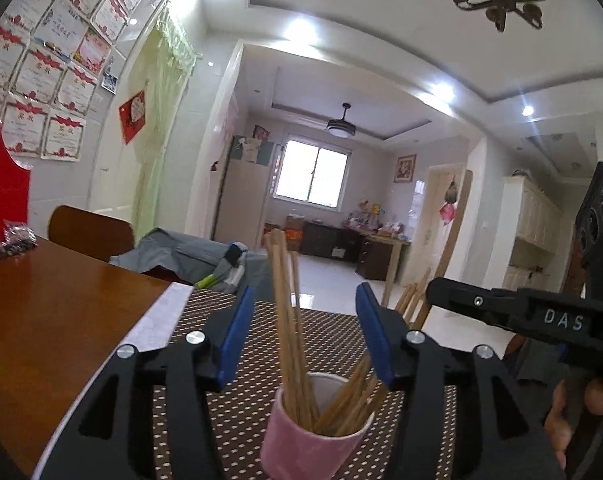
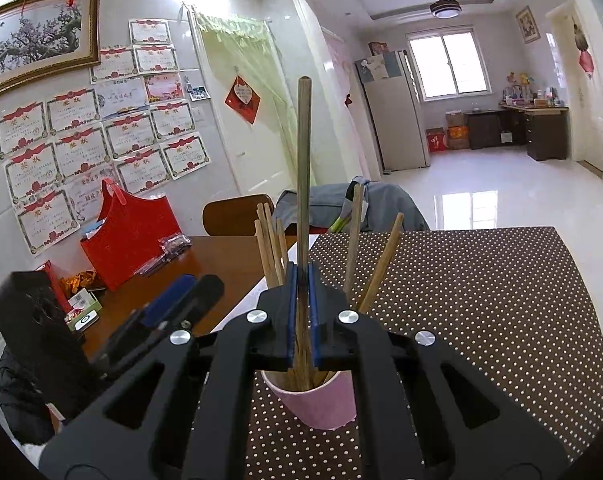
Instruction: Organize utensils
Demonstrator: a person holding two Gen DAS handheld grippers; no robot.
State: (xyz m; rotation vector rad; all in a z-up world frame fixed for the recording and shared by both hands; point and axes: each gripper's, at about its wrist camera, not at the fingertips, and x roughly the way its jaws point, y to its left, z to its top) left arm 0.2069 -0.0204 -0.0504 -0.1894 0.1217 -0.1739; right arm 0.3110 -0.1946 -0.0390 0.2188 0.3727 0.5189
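Left gripper [image 1: 305, 336] stands with jaws wide, nothing pinched, bamboo chopsticks [image 1: 289, 320] rising between them from the pink cup [image 1: 301, 448] on the dotted desk mat [image 2: 481, 300]. Right gripper [image 2: 301, 304] clamps one upright chopstick [image 2: 303, 168] above the cup.

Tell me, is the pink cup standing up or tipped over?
Standing up. The cup sits on its base on the dotted mat, mouth upward, with chopsticks poking out the top.
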